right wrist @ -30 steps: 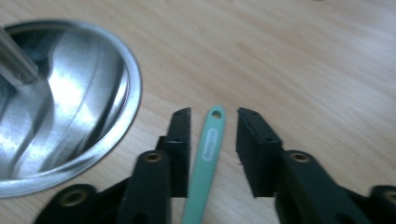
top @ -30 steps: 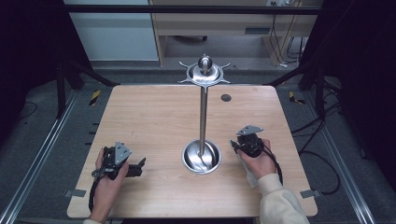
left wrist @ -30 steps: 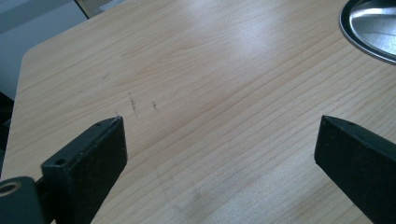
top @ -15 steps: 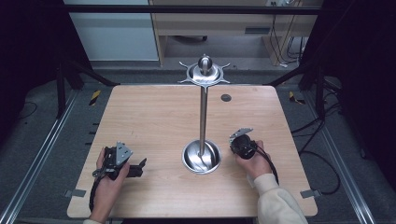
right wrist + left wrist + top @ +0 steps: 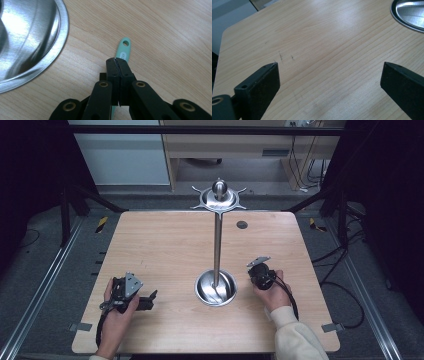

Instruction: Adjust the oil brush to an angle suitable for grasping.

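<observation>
Right gripper (image 5: pixel 117 60): jaws pressed together, clamped on a mint-green handle (image 5: pixel 123 51), thin and flat, with a hanging hole at its far end. Only that end pokes out past the jaw tips; a sliver of green shows below the linkage, and the rest of the tool is hidden under the gripper, so what kind of tool it is cannot be made out. The handle lies low over the wooden table (image 5: pixel 175 30), touching or just above it, which is hard to say. Just beside it, to the left in the right gripper view, the rim of the steel stand base (image 5: pixel 61 32), cut off by the frame edge. In the high view the right gripper (image 5: pixel 259 271) sits near the stand (image 5: pixel 216 245), right of its round base, jaws and handle too small to read there; the person's right hand (image 5: pixel 270 292) and pale sleeve wrap it from behind. The stand's pole rises to a hooked crown at the table's far edge. Left gripper (image 5: pixel 329 82): jaws spread wide, nothing between them but bare wood; a corner of the base shows top right. In the high view the left gripper (image 5: pixel 142 301) rests low near the table's left front, well apart from the stand.
</observation>
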